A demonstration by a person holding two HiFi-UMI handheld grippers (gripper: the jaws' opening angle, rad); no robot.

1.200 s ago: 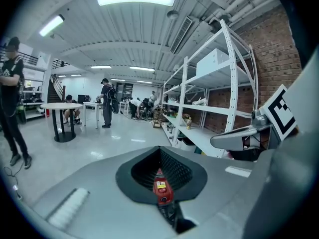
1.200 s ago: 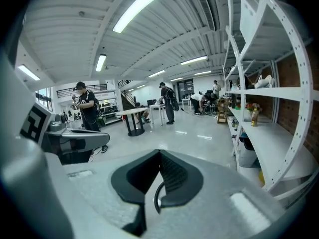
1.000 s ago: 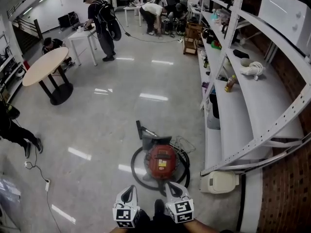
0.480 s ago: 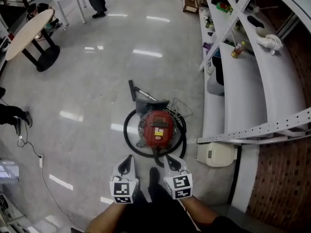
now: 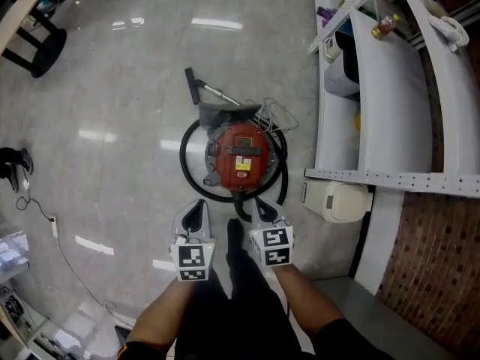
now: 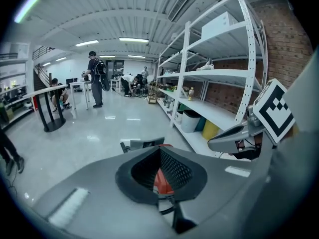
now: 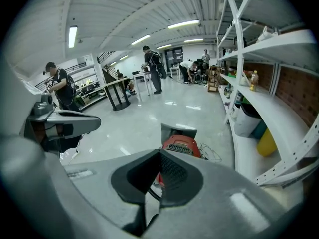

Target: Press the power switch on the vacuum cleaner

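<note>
The red canister vacuum cleaner (image 5: 240, 154) stands on the glossy floor with its black hose (image 5: 187, 167) coiled around it and a yellow label on top. I cannot make out its switch. My left gripper (image 5: 198, 205) and right gripper (image 5: 259, 204) hang side by side just short of the vacuum, above my legs, both shut and holding nothing. In the left gripper view the red body (image 6: 161, 181) peeks through the hollow behind the left gripper (image 6: 159, 150) tips. The right gripper view shows the vacuum (image 7: 182, 145) just beyond the right gripper (image 7: 159, 155).
White metal shelving (image 5: 390, 111) runs along the right, with a white appliance (image 5: 337, 199) on the floor at its foot. The vacuum's floor nozzle (image 5: 192, 77) points away to the upper left. A cable (image 5: 45, 216) trails on the left. People stand far off.
The head view has tipped further down and closer, so the vacuum now sits higher in the picture. Both grippers keep their places near my body, still shut.
</note>
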